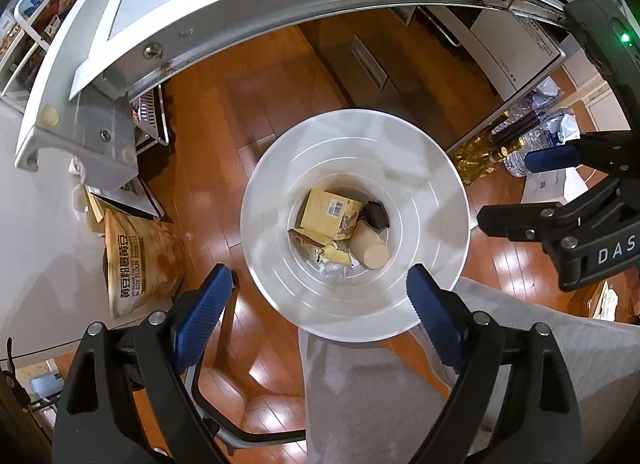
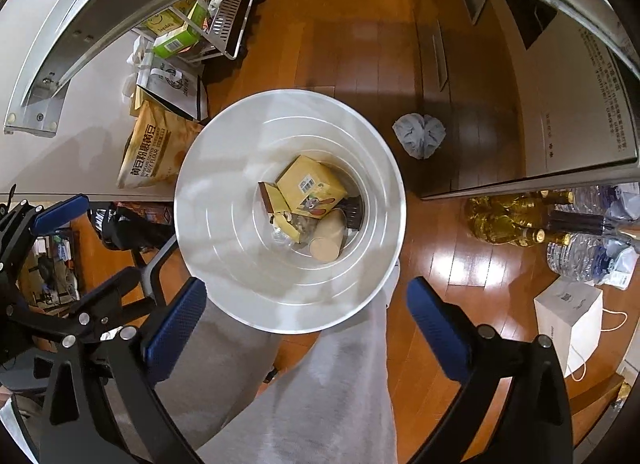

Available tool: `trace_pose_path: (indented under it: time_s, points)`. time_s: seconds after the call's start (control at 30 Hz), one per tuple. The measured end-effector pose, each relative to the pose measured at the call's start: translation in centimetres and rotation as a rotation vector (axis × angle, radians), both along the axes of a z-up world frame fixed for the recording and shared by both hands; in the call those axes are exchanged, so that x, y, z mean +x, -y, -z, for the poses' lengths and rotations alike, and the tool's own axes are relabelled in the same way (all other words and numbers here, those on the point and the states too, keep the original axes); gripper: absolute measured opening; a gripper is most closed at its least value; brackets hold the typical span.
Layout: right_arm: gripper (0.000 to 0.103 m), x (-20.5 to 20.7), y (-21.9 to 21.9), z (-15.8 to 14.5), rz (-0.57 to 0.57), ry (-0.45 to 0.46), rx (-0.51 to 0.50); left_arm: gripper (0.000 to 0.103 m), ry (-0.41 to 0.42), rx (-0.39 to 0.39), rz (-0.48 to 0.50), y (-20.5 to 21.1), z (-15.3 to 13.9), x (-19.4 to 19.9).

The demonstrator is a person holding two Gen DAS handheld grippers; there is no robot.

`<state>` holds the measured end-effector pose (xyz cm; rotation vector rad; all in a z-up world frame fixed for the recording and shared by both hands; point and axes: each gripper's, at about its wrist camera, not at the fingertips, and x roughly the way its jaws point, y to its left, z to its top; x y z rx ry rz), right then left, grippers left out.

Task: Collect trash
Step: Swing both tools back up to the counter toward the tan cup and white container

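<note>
The left gripper (image 1: 316, 296) has its jaws spread wide with nothing between them; its fingers (image 1: 202, 316) carry blue pads with a fine knurled texture on matte black plastic arms. The right gripper (image 2: 306, 312) is likewise splayed wide and empty, with the same blue textured pads. Both hang above the white bin (image 1: 276, 192), a round, smooth plastic bucket with stepped concentric rings down its inner wall, standing on glossy reddish wood flooring (image 1: 224, 104).

Nearest below the grippers, grey knit fabric of the person's trouser leg (image 1: 400, 392) touches the bin's near rim. At the bottom of the bin lie a yellow cardboard box (image 1: 326, 212) with a barcode, a tan paper cup (image 1: 370, 246) on its side just beside the box, a dark brown wrapper (image 1: 378, 214), and crumpled clear film.

Left of the bin, a tan printed snack bag (image 1: 140, 260) leans against a white cabinet. Beyond the bin to the right, a crumpled grey wad (image 2: 419, 134) lies on the floor, well apart from it. Further right stand gold-foil-topped bottles (image 2: 504, 224) and ribbed clear water bottles (image 2: 580, 256).
</note>
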<state>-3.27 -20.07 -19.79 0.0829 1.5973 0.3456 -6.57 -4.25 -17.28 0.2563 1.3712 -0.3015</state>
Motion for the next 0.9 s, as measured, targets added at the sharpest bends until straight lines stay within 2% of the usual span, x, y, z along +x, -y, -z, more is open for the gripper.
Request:
trace_pose_path:
  time_s: [0.13, 0.2, 0.33, 0.47, 0.53, 0.6, 0.7, 0.77, 0.83, 0.9]
  points:
    - [0.098, -0.1, 0.0, -1.5, -0.016, 0.032, -0.017, 0.09, 0.008, 0.0, -0.008, -0.4, -0.8, -0.2]
    - [0.098, -0.1, 0.0, -3.4, -0.033, 0.071, -0.017, 0.09, 0.032, -0.004, -0.01, -0.7, -2.0, -0.5]
    - [0.098, 0.5, 0.4, -9.2, -0.043, 0.189, 0.036, 0.09, 0.097, -0.028, -0.031, -1.4, -5.2, -0.9]
    - [0.098, 3.7, 0.9, -14.8, -0.019, 0.32, 0.096, 0.09, 0.16, -0.078, -0.072, -2.3, -8.3, -0.5]
    - [0.098, 6.0, 1.4, -16.4, 0.015, 0.358, 0.113, 0.09, 0.195, -0.097, -0.09, -2.6, -9.7, -0.1]
    - [0.098, 9.2, 1.5, -17.5, 0.04, 0.392, 0.075, 0.09, 0.217, -0.121, -0.103, -2.7, -10.7, 0.5]
    - [0.098, 14.0, 0.9, -17.9, 0.036, 0.439, -0.051, 0.09, 0.237, -0.159, -0.114, -2.6, -11.7, 1.2]
    - [0.098, 16.9, 0.3, -18.1, 0.019, 0.449, -0.085, 0.09, 0.251, -0.175, -0.11, -2.3, -12.3, 1.6]
    - [0.098, 19.7, -0.2, -17.9, 0.015, 0.425, -0.151, 0.09, 0.271, -0.176, -0.098, -1.9, -12.8, 1.9]
    - [0.098, 22.3, -0.4, -17.0, 0.039, 0.349, -0.18, 0.09, 0.283, -0.182, -0.088, -1.8, -13.1, 2.2]
